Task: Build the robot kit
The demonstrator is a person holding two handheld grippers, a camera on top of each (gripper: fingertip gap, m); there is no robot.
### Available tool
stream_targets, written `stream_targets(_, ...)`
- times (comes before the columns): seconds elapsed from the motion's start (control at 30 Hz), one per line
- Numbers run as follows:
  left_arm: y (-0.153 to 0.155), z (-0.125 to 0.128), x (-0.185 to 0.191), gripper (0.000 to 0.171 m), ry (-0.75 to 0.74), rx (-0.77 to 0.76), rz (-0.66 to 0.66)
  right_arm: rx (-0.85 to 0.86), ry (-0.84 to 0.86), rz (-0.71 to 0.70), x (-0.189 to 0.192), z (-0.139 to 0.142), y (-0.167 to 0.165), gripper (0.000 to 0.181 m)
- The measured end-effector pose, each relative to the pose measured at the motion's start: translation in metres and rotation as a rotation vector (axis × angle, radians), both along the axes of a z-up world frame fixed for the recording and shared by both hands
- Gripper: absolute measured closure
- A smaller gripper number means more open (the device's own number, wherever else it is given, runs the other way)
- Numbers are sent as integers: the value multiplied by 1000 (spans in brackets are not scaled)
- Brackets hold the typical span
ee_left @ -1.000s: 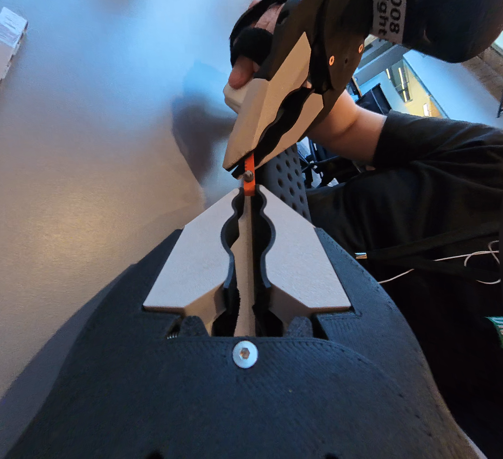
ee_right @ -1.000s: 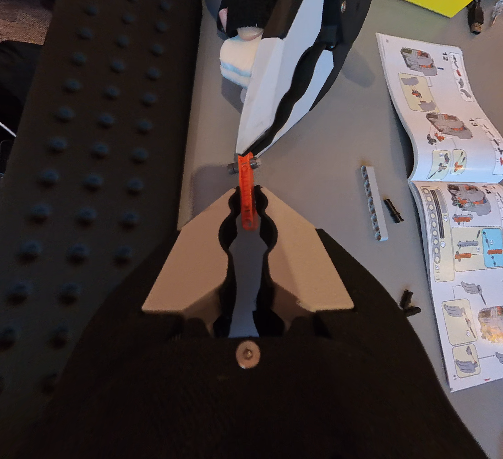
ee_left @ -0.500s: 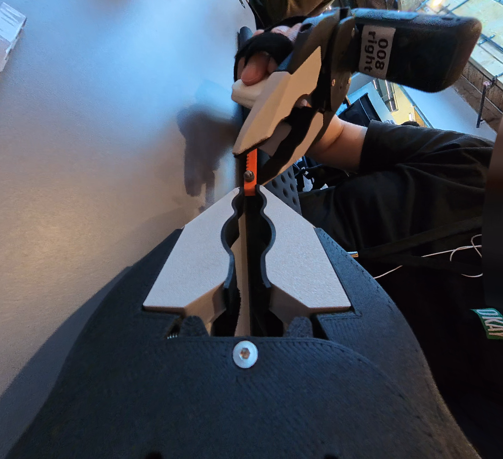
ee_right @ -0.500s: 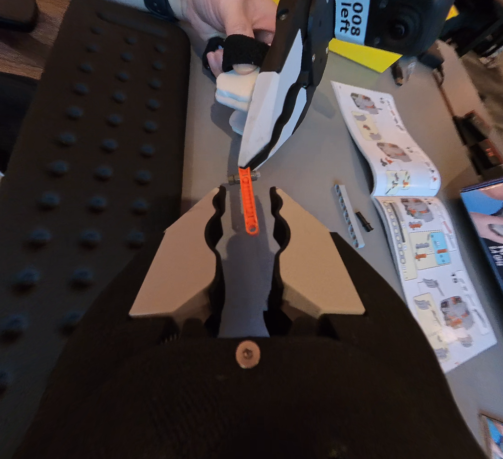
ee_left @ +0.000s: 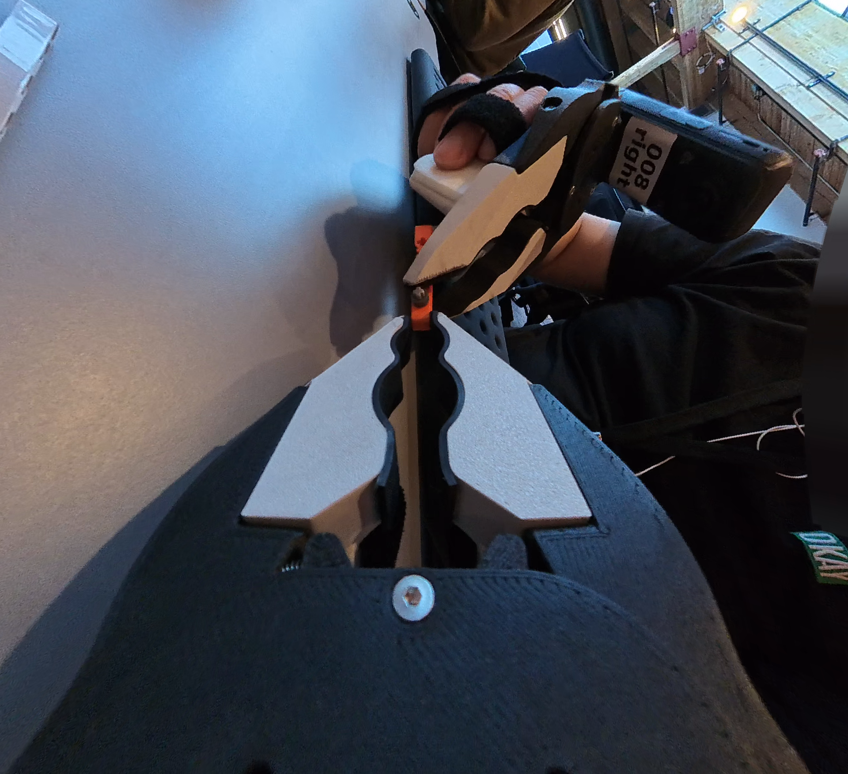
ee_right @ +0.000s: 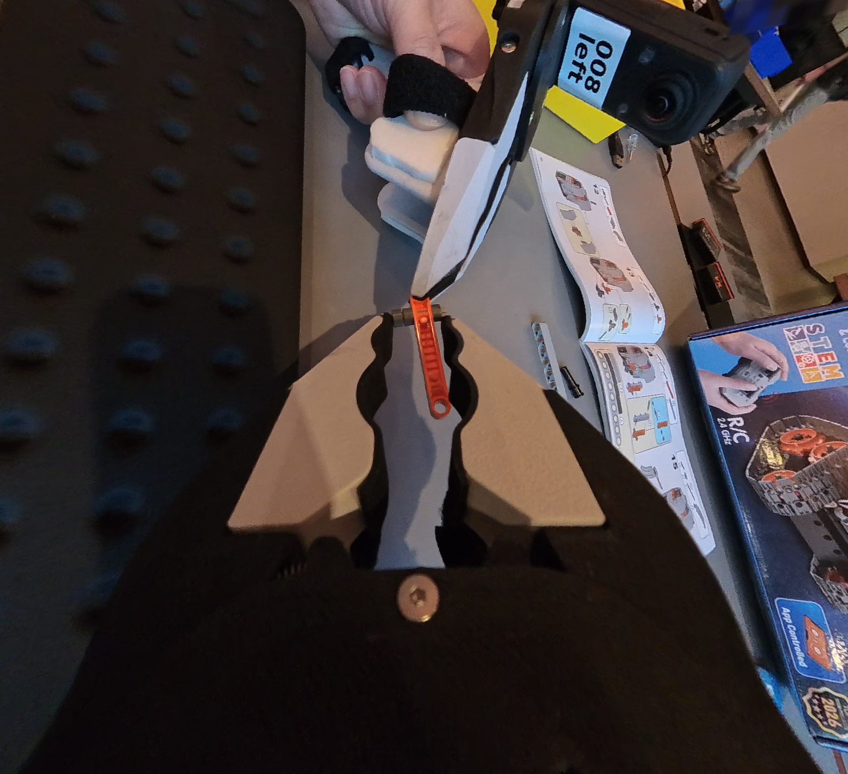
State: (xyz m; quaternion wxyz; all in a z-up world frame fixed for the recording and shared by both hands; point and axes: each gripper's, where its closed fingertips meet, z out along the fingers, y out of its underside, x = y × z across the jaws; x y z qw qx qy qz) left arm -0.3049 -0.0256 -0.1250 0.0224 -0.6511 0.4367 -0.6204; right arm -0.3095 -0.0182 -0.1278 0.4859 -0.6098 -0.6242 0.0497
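1. Left wrist view showed the left gripper (ee_left: 420, 323) low in the centre of the frame, its two pale grey fingers pressed together on one end of a thin orange plastic beam with a row of holes (ee_left: 421, 309).
2. A short grey pin (ee_left: 418, 294) crossed the beam just beyond those fingertips.
3. From the upper right of that frame the right gripper (ee_left: 429, 281) reached in, its tips straddling the beam near the pin without visibly clamping it.
4. In the right wrist view the right gripper (ee_right: 420, 329) stood spread, the orange beam (ee_right: 429, 362) hanging in the gap between its fingers; whether the right finger touched it could not be told.
5. The left gripper (ee_right: 424, 293) came down from the top centre of that frame, pinching the beam's upper end where the grey pin (ee_right: 404, 319) crossed it.
6. On the grey table (ee_right: 500, 293) right of centre lay a white holed beam (ee_right: 543, 355) and a small black pin (ee_right: 571, 381), just beside an open instruction booklet (ee_right: 615, 320).
7. A blue printed box (ee_right: 780, 453) lay at the right edge, and a black studded mat (ee_right: 137, 201) filled the left side.
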Motion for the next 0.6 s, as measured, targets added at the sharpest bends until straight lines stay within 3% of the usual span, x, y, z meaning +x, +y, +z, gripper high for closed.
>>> stream_targets(0.6, 3, -1, 0, 168, 8, -9, 21, 110, -46, -20, 0, 1, 3, 162)
